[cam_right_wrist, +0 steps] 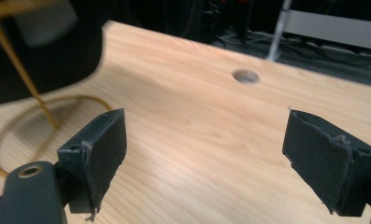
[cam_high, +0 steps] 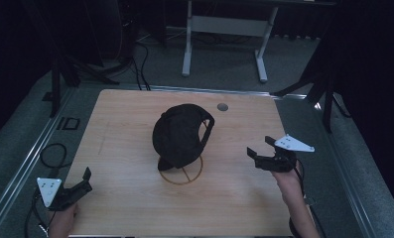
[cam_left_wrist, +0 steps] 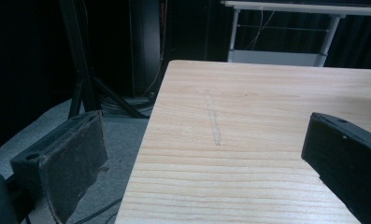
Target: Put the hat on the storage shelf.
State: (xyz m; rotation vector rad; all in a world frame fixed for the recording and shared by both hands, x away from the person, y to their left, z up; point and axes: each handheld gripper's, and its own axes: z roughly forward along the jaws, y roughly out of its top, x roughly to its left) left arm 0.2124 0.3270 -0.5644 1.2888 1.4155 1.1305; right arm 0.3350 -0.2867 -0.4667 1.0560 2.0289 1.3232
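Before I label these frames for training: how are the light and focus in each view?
High view: dim and bluish, the black cap showing little detail, its gold stand sharp. Left gripper view: sharp on the table, background dark. Right gripper view: cap and stand blurred at upper left, fingers sharp.

Left gripper (cam_high: 85, 179) low at the near left, jaws spread wide, nothing between them. Right gripper (cam_high: 260, 146) at mid right, jaws wide apart and empty, forearm angled inward.
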